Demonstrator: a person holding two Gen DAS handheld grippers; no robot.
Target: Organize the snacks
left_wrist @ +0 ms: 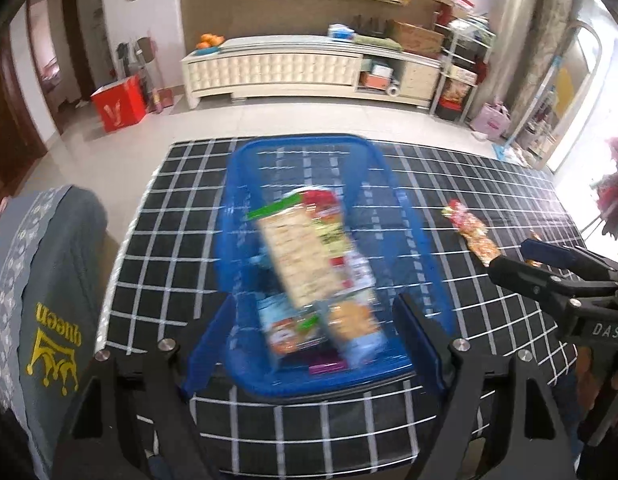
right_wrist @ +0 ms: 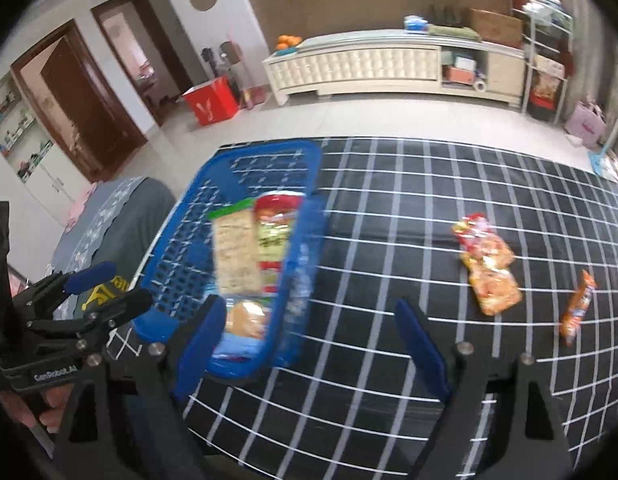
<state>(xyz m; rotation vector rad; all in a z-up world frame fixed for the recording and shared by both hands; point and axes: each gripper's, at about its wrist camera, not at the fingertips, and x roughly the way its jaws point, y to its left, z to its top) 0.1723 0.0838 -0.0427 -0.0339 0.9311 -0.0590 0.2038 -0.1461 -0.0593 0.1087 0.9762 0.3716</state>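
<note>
Broadly, we see the bench (right_wrist: 429, 208) under a black cloth with white checks, and on it, toward its far left corner, the blue basket (left_wrist: 245, 216) with slotted walls. Blurred snack packs (left_wrist: 305, 248) are piled inside it, one long cracker pack leaning on top. Our left claw (left_wrist: 311, 320) hangs over the basket's near end, jaws wide, nothing between them. Our right claw (right_wrist: 309, 344) stands by the basket's right wall, also wide and empty. Toward the bench's right edge lie a clear orange-and-red snack bag (right_wrist: 489, 264) and, just beside it, a small orange bar (right_wrist: 577, 308).
</note>
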